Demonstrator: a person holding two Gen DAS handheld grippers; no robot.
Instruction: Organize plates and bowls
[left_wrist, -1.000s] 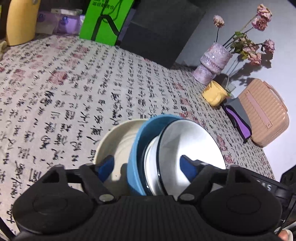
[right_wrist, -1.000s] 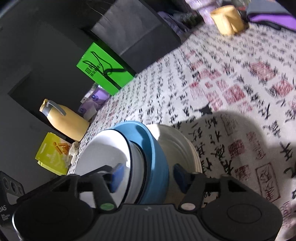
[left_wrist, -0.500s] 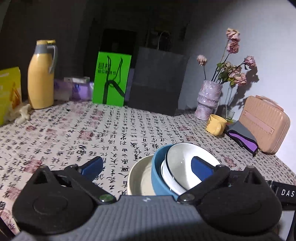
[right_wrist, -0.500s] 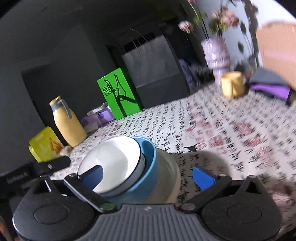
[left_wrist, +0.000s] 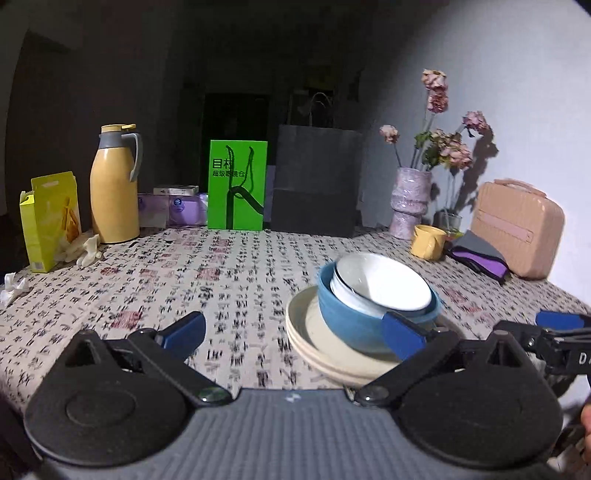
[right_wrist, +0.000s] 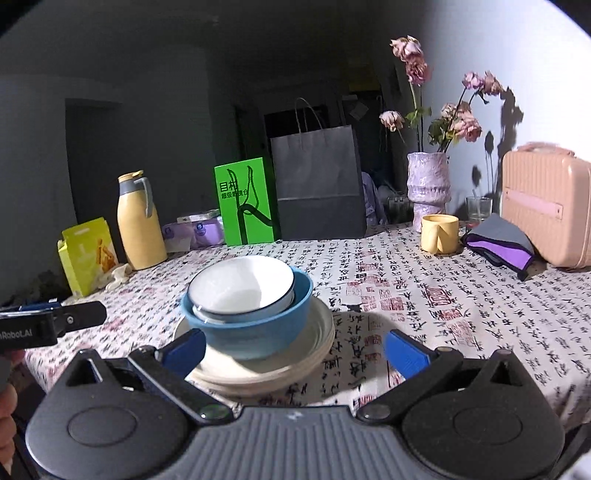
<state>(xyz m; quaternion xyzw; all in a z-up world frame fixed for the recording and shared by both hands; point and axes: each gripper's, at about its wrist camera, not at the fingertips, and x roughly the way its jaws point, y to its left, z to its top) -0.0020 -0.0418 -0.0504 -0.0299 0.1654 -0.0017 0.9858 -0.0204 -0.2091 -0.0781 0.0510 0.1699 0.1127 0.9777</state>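
Left tongs (left_wrist: 293, 334) and right tongs (right_wrist: 295, 349) wide open, empty, stacked bowls (right_wrist: 255, 310) between, yellow mug (right_wrist: 439, 233) beyond

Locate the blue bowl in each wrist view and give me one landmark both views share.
Left wrist view: the blue bowl sits right of centre, on the cream plates, partly behind the left gripper's right fingertip.
Right wrist view: the blue bowl sits left of centre, on the cream plates, with a white bowl nested inside.
Shared landmark: the green bag standing at the table's far edge.
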